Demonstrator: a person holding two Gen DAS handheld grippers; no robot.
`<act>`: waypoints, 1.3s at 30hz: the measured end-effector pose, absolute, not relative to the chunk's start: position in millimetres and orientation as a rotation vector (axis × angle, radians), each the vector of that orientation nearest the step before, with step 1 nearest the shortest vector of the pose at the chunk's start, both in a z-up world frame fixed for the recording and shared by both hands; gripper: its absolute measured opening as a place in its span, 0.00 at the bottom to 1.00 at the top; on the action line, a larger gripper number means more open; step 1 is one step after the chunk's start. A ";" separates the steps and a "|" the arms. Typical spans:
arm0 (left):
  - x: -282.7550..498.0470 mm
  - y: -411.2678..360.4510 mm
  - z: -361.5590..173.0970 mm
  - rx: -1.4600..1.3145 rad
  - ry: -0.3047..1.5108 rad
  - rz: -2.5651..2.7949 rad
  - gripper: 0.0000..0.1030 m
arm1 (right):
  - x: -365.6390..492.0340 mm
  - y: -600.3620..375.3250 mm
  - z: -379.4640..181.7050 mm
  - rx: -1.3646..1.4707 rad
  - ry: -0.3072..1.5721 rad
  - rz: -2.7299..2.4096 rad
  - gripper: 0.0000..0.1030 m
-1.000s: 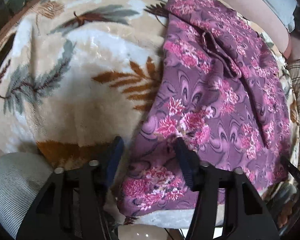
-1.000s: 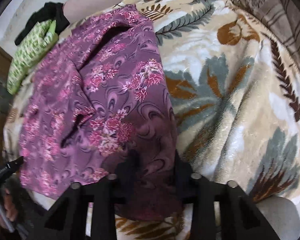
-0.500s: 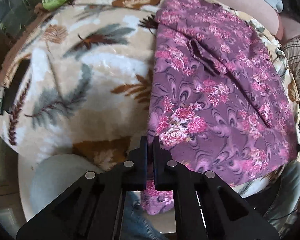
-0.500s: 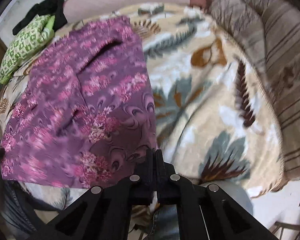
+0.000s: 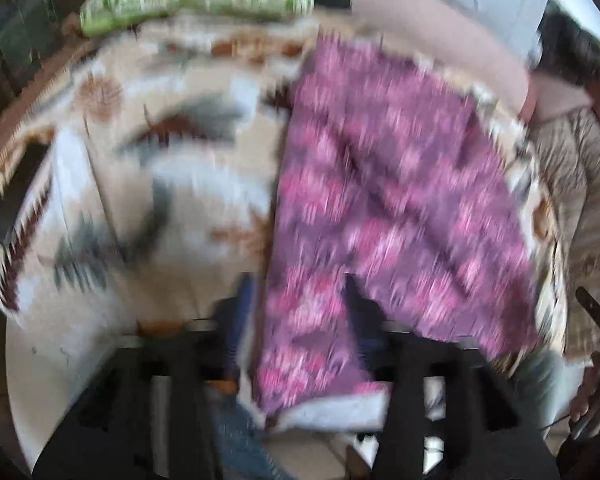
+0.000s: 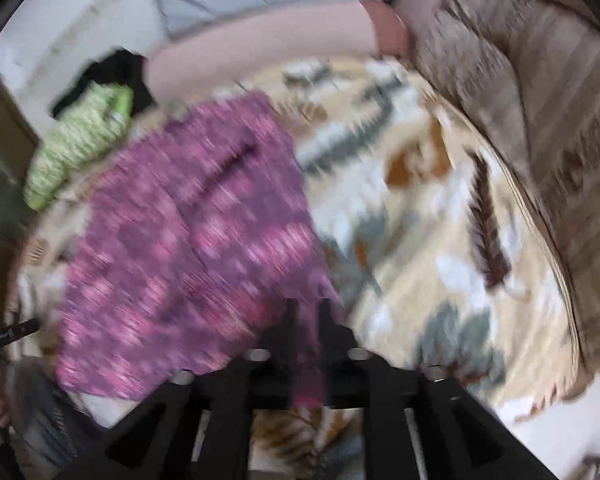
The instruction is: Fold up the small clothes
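- Bed is covered in a cream blanket (image 5: 148, 184) with a leaf print, and both views are pretty motion-blurred.
- The purple floral garment (image 5: 380, 200) lies spread on that blanket, its near edge hanging toward the cameras.
- Left tool (image 5: 300, 312): jaws opening, fingers set wide apart, with the garment's near corner draped between them. Doesn't look pinched.
- Right tool (image 6: 306, 320): jaws also opening, with a strip of the purple cloth running down the gap. Too blurry to say if the pads touch it.
- Green patterned cloth (image 6: 80, 140) sits at the far edge beside a pinkish bolster (image 6: 260, 52).
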State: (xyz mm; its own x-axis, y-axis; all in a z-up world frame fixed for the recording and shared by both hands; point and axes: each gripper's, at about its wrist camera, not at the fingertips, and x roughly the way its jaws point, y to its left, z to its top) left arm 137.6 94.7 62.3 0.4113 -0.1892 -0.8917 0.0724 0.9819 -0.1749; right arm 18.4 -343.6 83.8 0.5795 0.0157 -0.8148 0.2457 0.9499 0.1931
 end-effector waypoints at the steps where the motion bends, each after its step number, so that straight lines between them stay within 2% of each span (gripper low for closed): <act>1: 144.9 91.7 69.6 -0.104 1.106 -0.156 0.62 | 27.8 -341.1 92.4 0.291 0.908 -0.105 0.85; 2: 155.5 85.5 75.7 -0.091 1.087 -0.143 0.62 | 36.8 -336.2 97.2 0.280 0.877 -0.085 0.88; 7: 238.2 56.7 77.6 -0.043 1.078 -0.158 0.62 | 122.4 -321.7 106.5 0.264 0.868 0.008 0.88; 12: 335.9 46.6 55.9 0.000 1.114 -0.139 0.62 | 227.1 -343.3 86.4 0.328 0.920 0.071 0.88; 17: 428.8 35.9 26.4 -0.024 1.140 -0.107 0.62 | 329.8 -373.6 50.3 0.366 1.006 0.083 0.80; 19: 457.5 29.6 16.8 -0.022 1.159 -0.107 0.62 | 370.8 -386.8 31.3 0.382 1.043 0.081 0.73; 21: 488.0 25.3 3.9 -0.032 1.187 -0.105 0.62 | 401.3 -400.4 15.8 0.375 1.068 0.066 0.71; 25: 527.9 17.4 -23.7 -0.023 1.229 -0.090 0.62 | 452.7 -427.5 -12.8 0.414 1.090 0.021 0.50; 27: 539.5 11.6 -37.4 0.002 1.243 -0.071 0.61 | 469.1 -433.1 -24.1 0.387 1.101 -0.003 0.47; 28: 543.1 9.7 -42.3 -0.002 1.254 -0.077 0.56 | 476.8 -435.2 -29.3 0.363 1.110 -0.028 0.47; 29: 544.8 8.5 -45.8 -0.016 1.258 -0.085 0.43 | 481.6 -435.9 -34.3 0.354 1.119 -0.036 0.46; 30: 545.1 6.9 -47.8 -0.034 1.255 -0.102 0.37 | 485.1 -436.2 -38.8 0.368 1.126 -0.017 0.41; 31: 545.0 5.4 -47.9 -0.034 1.246 -0.105 0.27 | 487.7 -434.4 -43.1 0.378 1.139 0.003 0.36; 32: 544.9 2.0 -47.4 -0.030 1.238 -0.114 0.11 | 490.0 -431.3 -46.2 0.359 1.155 0.000 0.30; 33: 544.9 0.1 -46.7 -0.033 1.245 -0.125 0.07 | 492.1 -426.0 -50.1 0.308 1.181 -0.027 0.10; 34: 543.3 -2.6 -42.6 -0.015 1.243 -0.124 0.06 | 492.0 -422.9 -49.3 0.283 1.186 -0.037 0.06; 37: 528.8 -0.2 -11.2 0.015 1.179 -0.161 0.06 | 475.6 -418.0 -14.5 0.266 1.101 -0.029 0.06; 39: 510.7 14.9 20.4 -0.062 1.144 -0.206 0.06 | 450.6 -413.2 20.6 0.260 1.032 0.011 0.06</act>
